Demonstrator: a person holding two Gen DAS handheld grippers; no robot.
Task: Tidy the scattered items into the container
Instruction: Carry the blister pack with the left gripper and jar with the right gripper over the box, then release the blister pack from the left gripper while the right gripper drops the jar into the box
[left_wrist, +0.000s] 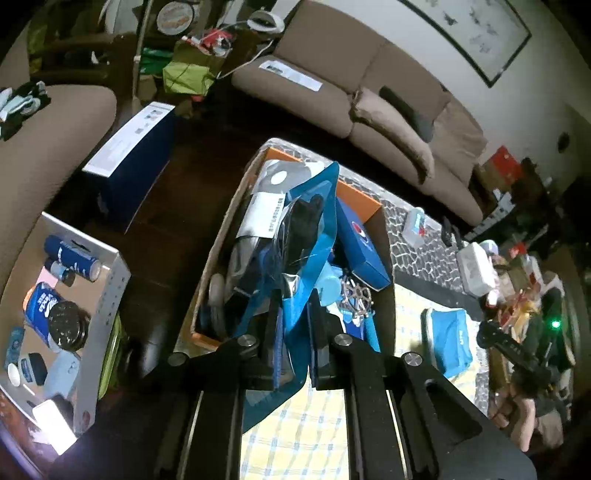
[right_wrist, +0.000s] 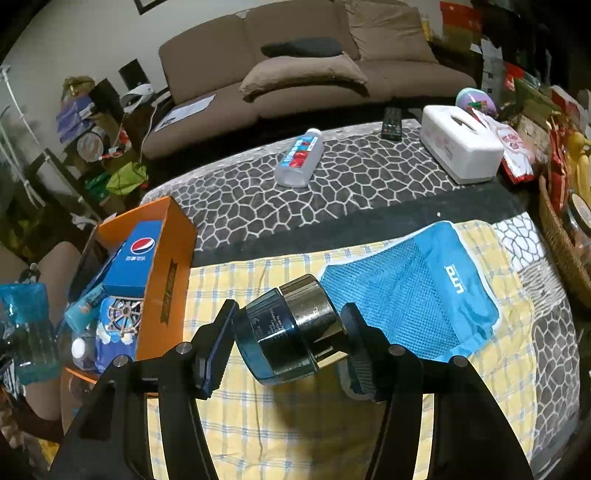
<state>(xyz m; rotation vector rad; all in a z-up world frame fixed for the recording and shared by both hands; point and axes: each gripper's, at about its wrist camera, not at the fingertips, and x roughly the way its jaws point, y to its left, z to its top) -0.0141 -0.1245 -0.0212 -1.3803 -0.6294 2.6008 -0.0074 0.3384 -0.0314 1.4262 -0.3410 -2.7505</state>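
Left wrist view: my left claw (left_wrist: 293, 325) pinches a blue plastic pouch (left_wrist: 310, 229) above the crowded orange box (left_wrist: 360, 190), centre frame; it could snag and slide off. My right claw (right_wrist: 288, 339) grasps a dark jar (right_wrist: 291, 328), tilted, liable to slip.

On your table the box (right_wrist: 162, 258) sits left of the checked cloth (right_wrist: 258, 424) — pouch (right_wrist: 424, 295) on it, bottle (right_wrist: 300, 158) and tissue box (right_wrist: 461, 147) behind.
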